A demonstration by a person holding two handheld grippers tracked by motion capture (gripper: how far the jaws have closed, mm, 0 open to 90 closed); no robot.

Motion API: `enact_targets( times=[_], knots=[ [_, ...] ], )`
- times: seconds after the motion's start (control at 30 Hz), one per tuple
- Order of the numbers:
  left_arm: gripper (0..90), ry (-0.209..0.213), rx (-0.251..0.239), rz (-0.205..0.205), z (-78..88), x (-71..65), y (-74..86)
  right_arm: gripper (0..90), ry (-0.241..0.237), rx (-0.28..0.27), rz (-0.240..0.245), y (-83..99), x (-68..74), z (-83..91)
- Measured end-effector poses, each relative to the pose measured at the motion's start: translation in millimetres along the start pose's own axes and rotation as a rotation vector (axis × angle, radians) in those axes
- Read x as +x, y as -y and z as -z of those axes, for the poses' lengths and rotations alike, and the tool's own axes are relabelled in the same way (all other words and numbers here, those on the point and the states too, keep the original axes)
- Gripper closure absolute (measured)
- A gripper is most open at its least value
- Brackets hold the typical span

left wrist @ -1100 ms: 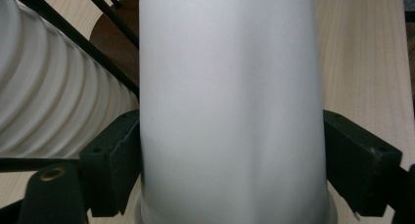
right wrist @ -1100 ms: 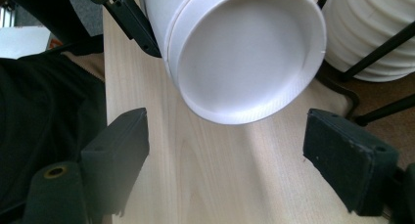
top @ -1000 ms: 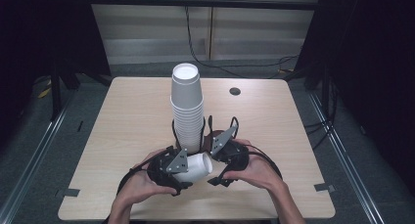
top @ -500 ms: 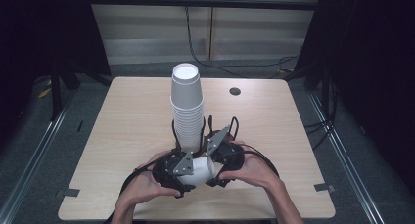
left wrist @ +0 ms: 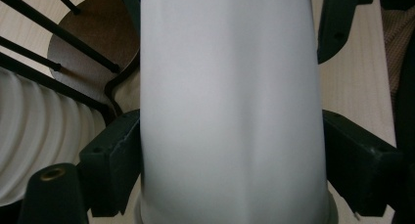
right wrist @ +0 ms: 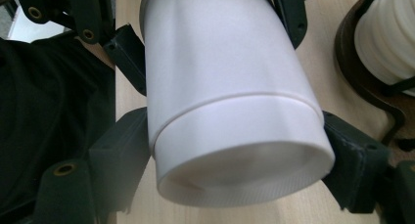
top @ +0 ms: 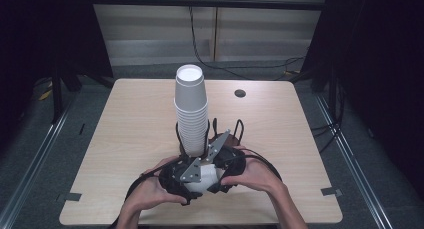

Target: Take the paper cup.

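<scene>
A single white paper cup (top: pixel 207 178) lies on its side just above the table's front edge, held between both hands. My left gripper (left wrist: pixel 230 160) is shut on its body, a black pad (left wrist: pixel 115 160) pressing each flank. From the other end my right gripper (right wrist: pixel 235 155) is shut on the cup's rim band (right wrist: pixel 244 121), whose open mouth faces that camera. In the high view the left gripper (top: pixel 187 179) and right gripper (top: pixel 222 166) almost meet. Just behind them a tall stack of white cups (top: pixel 190 109) stands in a black wire holder (top: pixel 237 129).
The stack (left wrist: pixel 34 145) and the holder's dark round base (left wrist: pixel 93 38) lie close to the left of the held cup. A small dark round hole (top: pixel 240 93) marks the table at the back right. Bare wood (top: pixel 125 129) spreads left and right of the holder.
The right gripper has edged a little leftward toward the left one, so less of the held cup shows between them. The stack has not moved.
</scene>
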State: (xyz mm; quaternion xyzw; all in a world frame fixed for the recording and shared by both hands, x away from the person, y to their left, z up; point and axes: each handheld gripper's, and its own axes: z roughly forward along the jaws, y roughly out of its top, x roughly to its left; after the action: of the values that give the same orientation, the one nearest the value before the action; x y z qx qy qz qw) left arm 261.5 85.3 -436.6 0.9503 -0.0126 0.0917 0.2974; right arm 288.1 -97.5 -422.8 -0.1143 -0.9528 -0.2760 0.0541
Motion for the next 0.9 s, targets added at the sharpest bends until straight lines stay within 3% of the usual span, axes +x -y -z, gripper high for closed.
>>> enact_targets(
  times=[0.07,0.1,0.33,0.57,0.67,0.73,0.9],
  knots=[
    [16.9,0.005,0.009,-0.014,0.8,0.6,0.1,21.4,-0.003,0.006,-0.007,0.1,0.6,-0.7],
    [16.9,0.009,0.002,0.0,-0.2,-0.6,0.7,21.8,-0.004,0.004,-0.002,0.1,0.4,-1.5],
    [16.1,0.014,-0.009,-0.005,-1.6,-1.4,2.7,23.2,-0.009,0.02,-0.016,0.6,2.3,-2.4],
    [14.6,0.01,-0.074,-0.004,1.8,1.0,5.4,23.3,-0.008,0.006,-0.029,1.6,3.3,2.8],
    [14.1,0.022,-0.1,0.008,4.3,2.5,6.3,23.4,-0.011,0.002,-0.023,1.7,3.0,3.3],
    [14.0,0.034,-0.148,0.043,5.8,2.6,8.3,23.4,-0.012,0.007,-0.03,1.5,3.6,3.3],
    [15.5,0.017,-0.178,0.045,11.2,2.9,11.1,23.6,-0.013,0.01,-0.034,1.0,3.1,3.8]
  ],
)
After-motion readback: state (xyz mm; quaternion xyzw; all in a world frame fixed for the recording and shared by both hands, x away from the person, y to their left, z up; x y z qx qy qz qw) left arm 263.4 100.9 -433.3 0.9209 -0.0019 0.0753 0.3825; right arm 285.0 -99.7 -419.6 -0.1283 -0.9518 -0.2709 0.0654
